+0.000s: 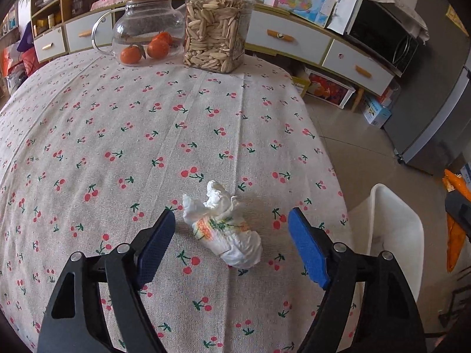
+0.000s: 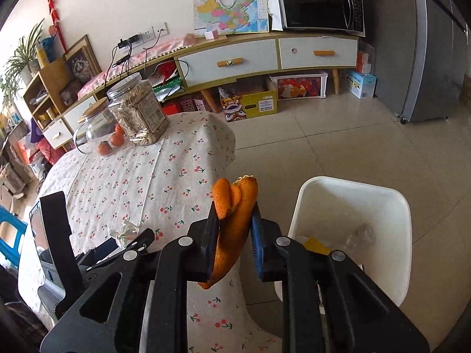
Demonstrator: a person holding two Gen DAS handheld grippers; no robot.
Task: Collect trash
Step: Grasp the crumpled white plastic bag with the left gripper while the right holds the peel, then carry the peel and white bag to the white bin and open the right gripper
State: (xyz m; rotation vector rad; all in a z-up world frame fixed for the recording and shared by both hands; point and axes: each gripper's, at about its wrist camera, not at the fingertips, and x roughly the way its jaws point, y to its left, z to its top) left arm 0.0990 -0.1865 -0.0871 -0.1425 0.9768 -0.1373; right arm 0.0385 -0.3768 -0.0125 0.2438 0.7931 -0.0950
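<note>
A crumpled white tissue (image 1: 223, 226) with an orange and green print lies on the cherry-print tablecloth (image 1: 117, 147). My left gripper (image 1: 232, 223) is open, its blue pads on either side of the tissue, not touching it. My right gripper (image 2: 234, 214) is shut on an orange peel (image 2: 235, 203) and holds it in the air beside the table edge, left of a white bin (image 2: 382, 203). The bin holds some trash, a yellow piece and clear plastic. The tissue (image 2: 125, 231) and left gripper (image 2: 123, 245) show at the left of the right wrist view.
A jar of seeds (image 1: 216, 26), a glass teapot (image 1: 141, 26) and three oranges (image 1: 156, 48) stand at the table's far edge. The white bin (image 1: 391, 235) stands on the tiled floor right of the table. A cabinet, microwave and fridge line the walls.
</note>
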